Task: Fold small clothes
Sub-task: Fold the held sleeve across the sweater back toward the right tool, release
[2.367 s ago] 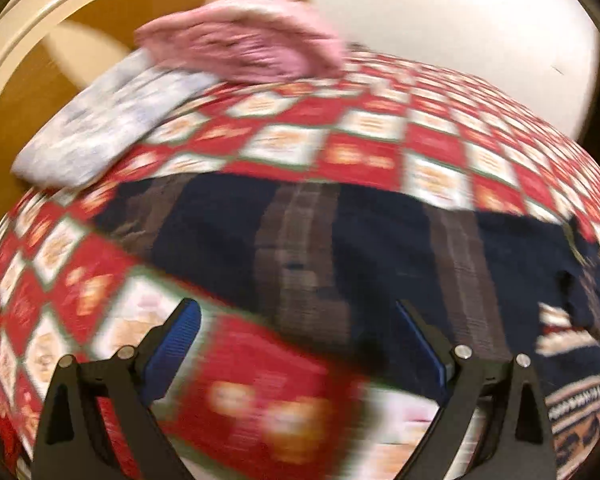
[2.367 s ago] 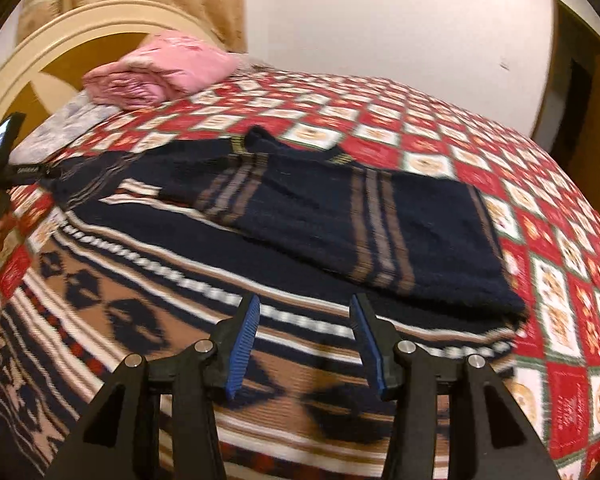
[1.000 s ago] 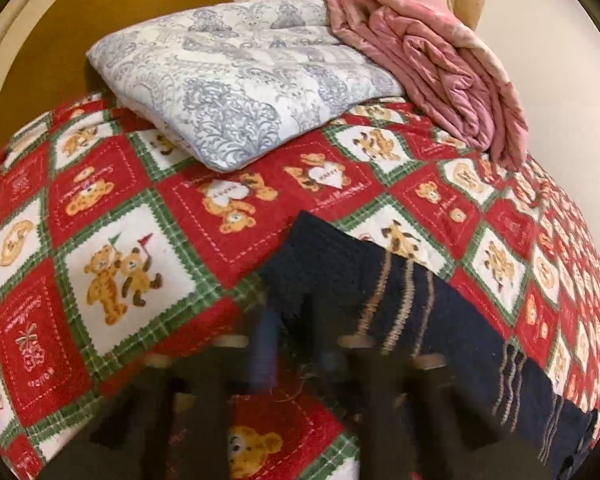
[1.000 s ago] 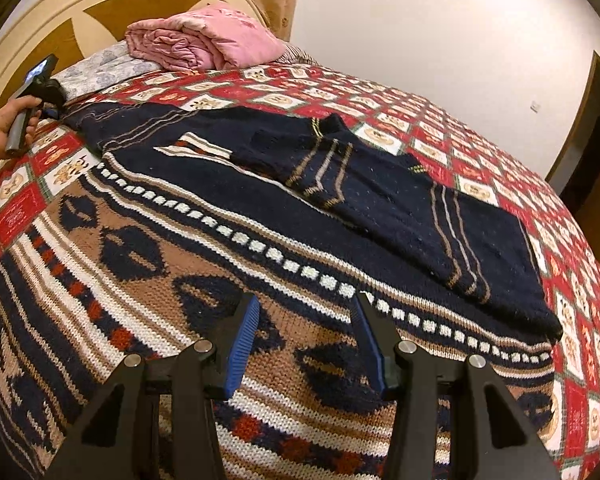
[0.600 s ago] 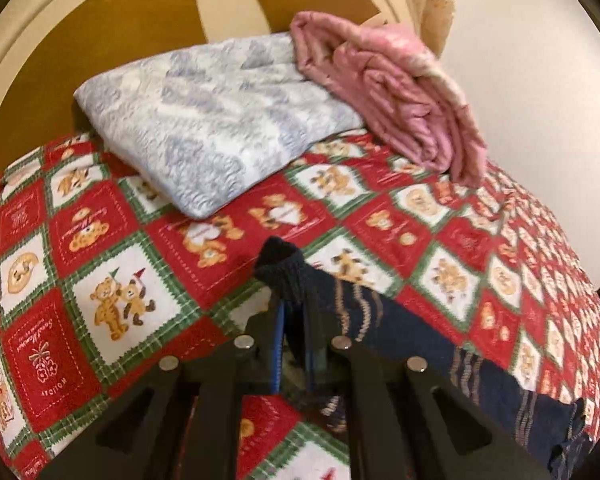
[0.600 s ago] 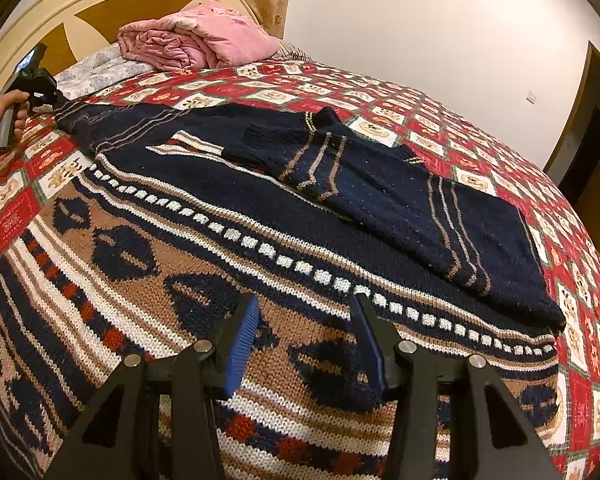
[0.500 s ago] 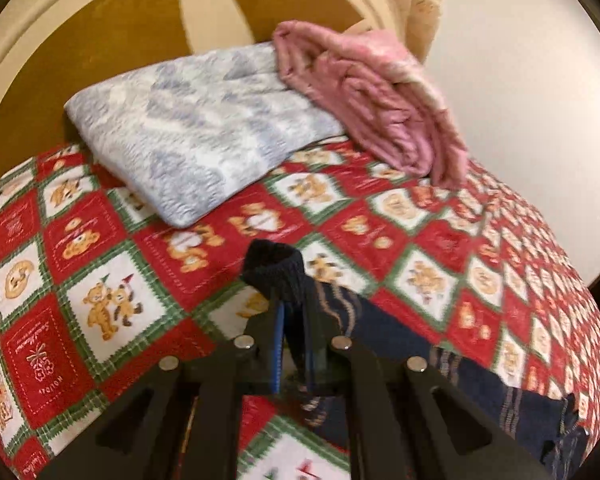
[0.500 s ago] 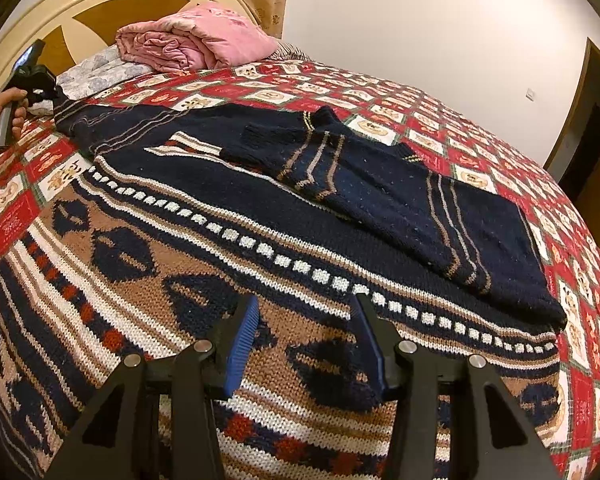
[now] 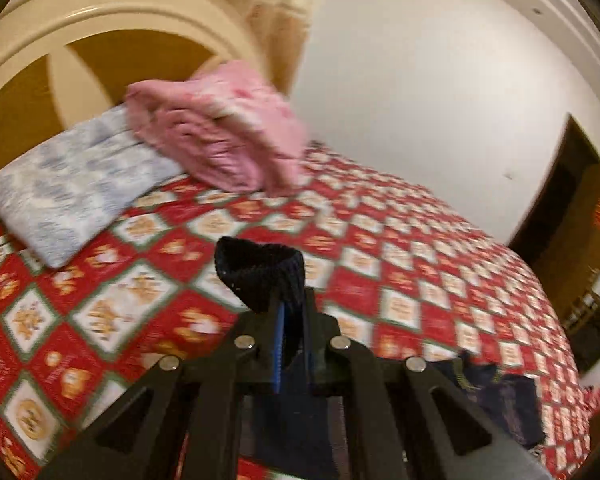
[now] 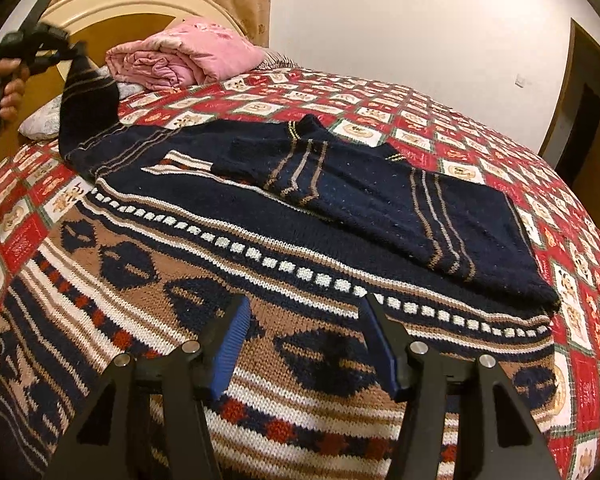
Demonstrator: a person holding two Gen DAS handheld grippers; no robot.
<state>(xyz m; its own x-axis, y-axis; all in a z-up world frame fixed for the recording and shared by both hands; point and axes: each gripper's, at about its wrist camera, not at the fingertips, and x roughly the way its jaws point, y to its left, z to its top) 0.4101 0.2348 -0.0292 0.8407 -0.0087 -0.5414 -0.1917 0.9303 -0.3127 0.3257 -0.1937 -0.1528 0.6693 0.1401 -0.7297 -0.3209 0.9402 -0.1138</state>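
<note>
My left claw (image 9: 292, 316) is pinched tight on the sweater sleeve cuff (image 9: 260, 276), held up over the bed (image 9: 420, 264). My right claw (image 10: 304, 344) is wide apart, just above the sweater (image 10: 260, 248), w/ nothing in it.

We see a navy sweater (image 10: 228, 280) with tan, white and red bands spread flat on the bed. One sleeve (image 10: 372, 196) lies folded across its chest; the other sleeve (image 10: 86, 104) hangs lifted by its cuff (image 9: 260, 276), which looks bunched, though blurred.
</note>
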